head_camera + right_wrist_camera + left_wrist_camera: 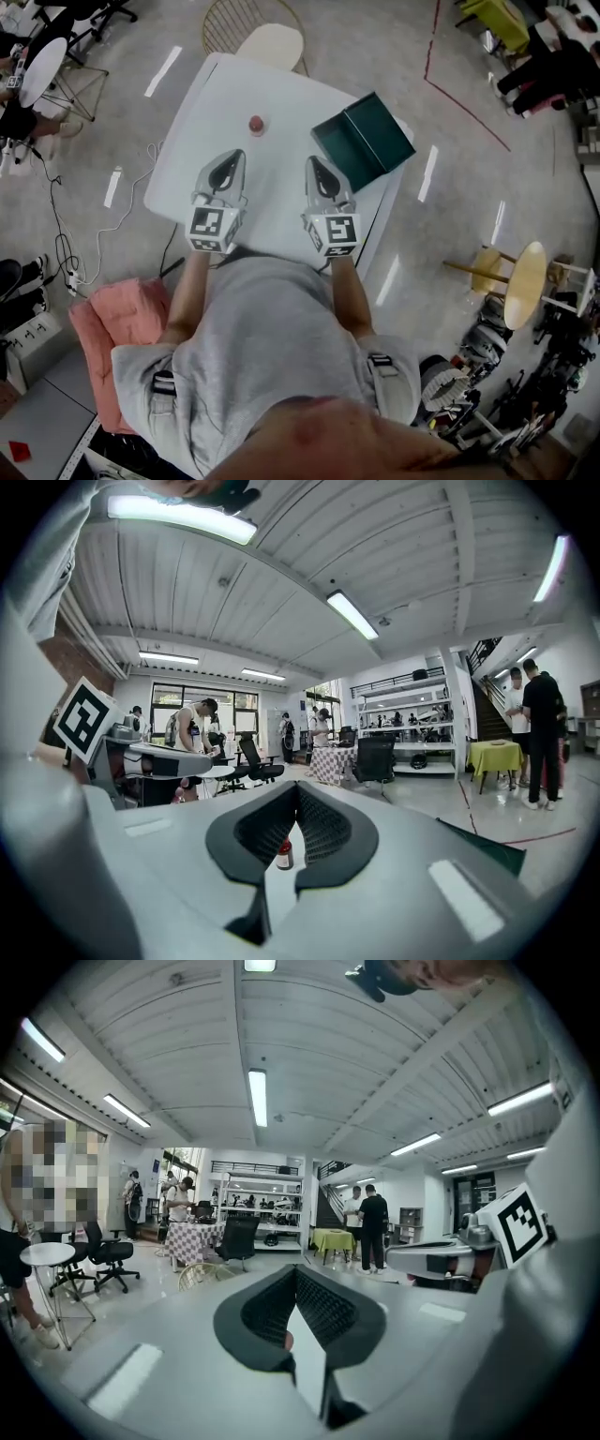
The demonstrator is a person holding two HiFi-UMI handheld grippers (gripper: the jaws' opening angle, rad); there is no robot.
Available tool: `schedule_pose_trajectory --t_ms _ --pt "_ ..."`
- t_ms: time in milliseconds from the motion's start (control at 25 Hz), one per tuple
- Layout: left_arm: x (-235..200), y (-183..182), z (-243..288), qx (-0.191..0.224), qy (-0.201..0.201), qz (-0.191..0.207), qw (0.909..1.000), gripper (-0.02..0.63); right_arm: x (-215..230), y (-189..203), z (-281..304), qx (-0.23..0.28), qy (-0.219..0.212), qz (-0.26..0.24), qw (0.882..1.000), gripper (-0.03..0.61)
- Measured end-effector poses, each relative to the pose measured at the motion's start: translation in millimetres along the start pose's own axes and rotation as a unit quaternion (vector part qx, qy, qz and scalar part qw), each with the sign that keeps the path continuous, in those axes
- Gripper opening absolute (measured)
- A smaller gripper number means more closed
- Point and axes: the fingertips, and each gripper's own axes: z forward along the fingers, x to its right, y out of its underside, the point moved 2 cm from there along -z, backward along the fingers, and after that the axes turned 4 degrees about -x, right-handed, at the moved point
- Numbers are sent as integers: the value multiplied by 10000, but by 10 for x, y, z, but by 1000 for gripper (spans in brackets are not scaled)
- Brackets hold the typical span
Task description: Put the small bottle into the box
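Note:
A small red bottle (pixel 255 124) stands upright on the white table (pixel 192 131), left of an open dark green box (pixel 364 139) at the table's right edge. My left gripper (pixel 231 156) rests near the front edge, shut and empty, with the bottle ahead and slightly right of it. My right gripper (pixel 312 162) lies beside it, its tips together with nothing in them, just short of the box. In the right gripper view the bottle (pixel 283 855) shows beyond the closed jaws (pixel 298 787), and the box (pixel 483 847) lies to the right. The left gripper view shows only a red sliver of the bottle (pixel 288 1340) behind its jaws (pixel 296 1269).
A wire chair with a cream seat (pixel 272 42) stands at the table's far end. A pink cushion (pixel 122 319) sits at my left, a round wooden side table (pixel 525 281) at my right. Cables (pixel 66 253) trail on the floor. People stand far off in the room.

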Motion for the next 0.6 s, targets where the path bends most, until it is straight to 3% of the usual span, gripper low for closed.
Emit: schedule_pose_trajectory --t_ms 600 --pt "-495 431 920 -673 946 -168 9931 11 124 337 776 -694 673 332 9948 3"
